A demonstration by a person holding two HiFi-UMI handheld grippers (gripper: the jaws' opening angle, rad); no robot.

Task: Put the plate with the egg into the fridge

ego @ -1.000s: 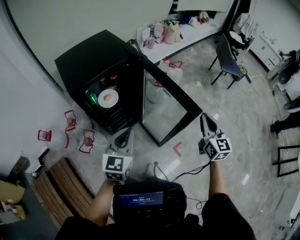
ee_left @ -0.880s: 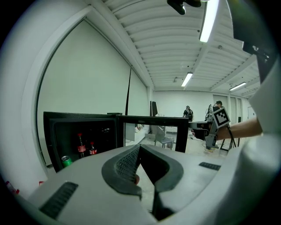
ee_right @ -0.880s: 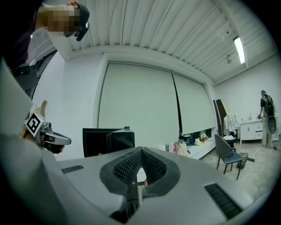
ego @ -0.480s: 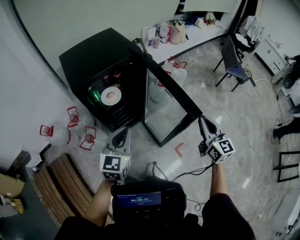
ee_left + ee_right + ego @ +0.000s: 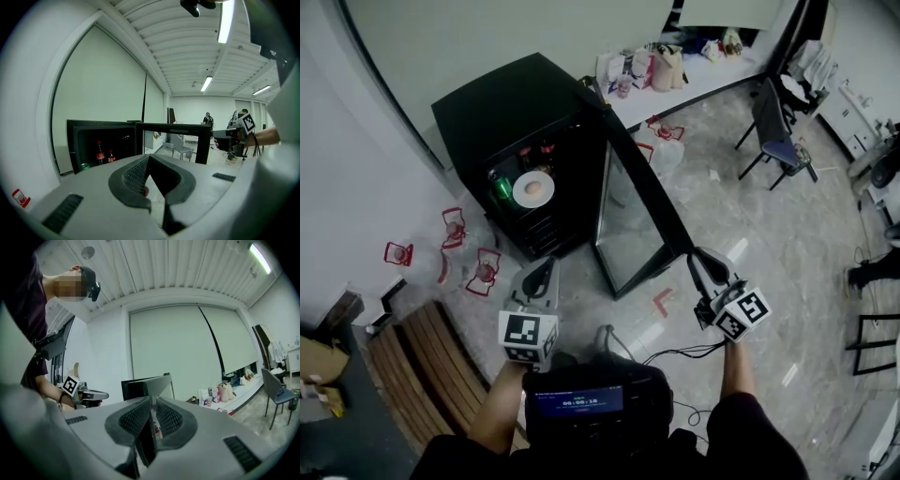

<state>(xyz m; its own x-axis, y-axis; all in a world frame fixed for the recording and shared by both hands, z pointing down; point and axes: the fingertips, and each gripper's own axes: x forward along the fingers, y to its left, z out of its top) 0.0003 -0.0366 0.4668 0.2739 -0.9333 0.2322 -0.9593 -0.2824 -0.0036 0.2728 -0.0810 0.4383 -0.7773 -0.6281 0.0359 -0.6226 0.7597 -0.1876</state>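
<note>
Only the head view is showing the plate (image 5: 533, 190) and egg (image 5: 537, 186) sitting in the fridge (image 5: 502, 98), door (image 5: 628, 214) standing open right; left gripper (image 5: 546, 266) closed empty, right gripper (image 5: 701, 256) jaws opening, empty

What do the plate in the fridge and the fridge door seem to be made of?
Plate: plain white, smooth, likely ceramic or melamine; too small to say which. Fridge door: clear glass pane, floor visible through it, in a black frame, metal or plastic.
</note>
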